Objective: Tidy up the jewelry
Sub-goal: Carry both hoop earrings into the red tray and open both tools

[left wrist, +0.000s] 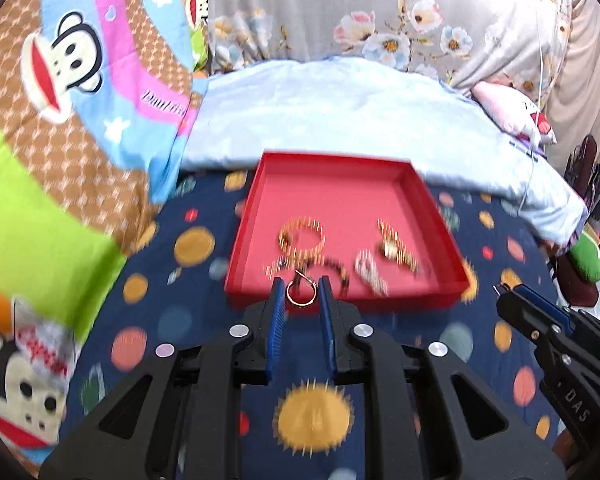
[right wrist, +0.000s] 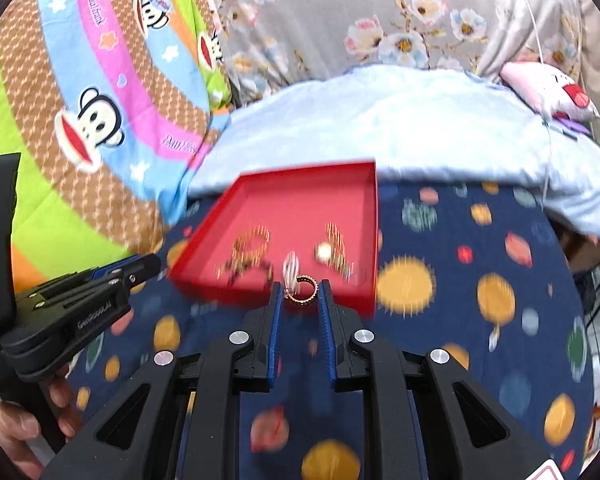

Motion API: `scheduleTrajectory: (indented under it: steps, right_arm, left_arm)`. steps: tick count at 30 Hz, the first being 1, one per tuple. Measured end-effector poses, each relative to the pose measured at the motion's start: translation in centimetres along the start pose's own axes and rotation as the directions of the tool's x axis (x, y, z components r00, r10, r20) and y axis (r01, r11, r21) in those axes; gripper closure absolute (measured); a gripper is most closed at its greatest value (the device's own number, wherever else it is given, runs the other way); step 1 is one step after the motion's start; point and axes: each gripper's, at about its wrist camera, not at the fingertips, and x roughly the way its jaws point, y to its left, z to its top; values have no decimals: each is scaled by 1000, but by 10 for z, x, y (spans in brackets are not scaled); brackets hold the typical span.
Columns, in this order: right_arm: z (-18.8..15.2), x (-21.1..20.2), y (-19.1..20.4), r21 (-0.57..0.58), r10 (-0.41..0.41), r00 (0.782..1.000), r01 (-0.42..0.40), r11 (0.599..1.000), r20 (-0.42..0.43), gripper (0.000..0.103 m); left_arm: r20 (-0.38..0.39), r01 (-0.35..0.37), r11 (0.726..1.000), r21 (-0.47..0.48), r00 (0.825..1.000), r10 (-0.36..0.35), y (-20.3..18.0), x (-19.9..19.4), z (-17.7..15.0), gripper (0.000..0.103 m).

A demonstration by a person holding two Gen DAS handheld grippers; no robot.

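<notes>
Between the blue pads of each gripper sits a small ring: the left gripper is clamped on a gold hoop, the right gripper on a beaded open ring, both low in frame at the near rim of the red tray on the bed. Carry each over the rim before parting the pads, clear of the bracelets and watch.

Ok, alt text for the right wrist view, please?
The right tool holds a small gold open-hoop earring between its blue pads, just before a red tray of blurred gold jewelry on a planet-print bedsheet. The left tool enters at left.
</notes>
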Motion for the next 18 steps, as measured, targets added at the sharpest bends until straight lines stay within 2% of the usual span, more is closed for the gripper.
scheduleTrajectory:
  steps: [8, 18]
  right_arm:
    - [55, 47, -4, -18, -10, 999, 11, 1000, 32, 87]
    - [86, 110, -21, 42, 20, 999, -19, 999, -37, 87]
  left_arm:
    - [46, -27, 1000, -1, 999, 27, -3, 41, 63, 87]
    - [13, -28, 1000, 7, 1000, 28, -13, 100, 93, 86]
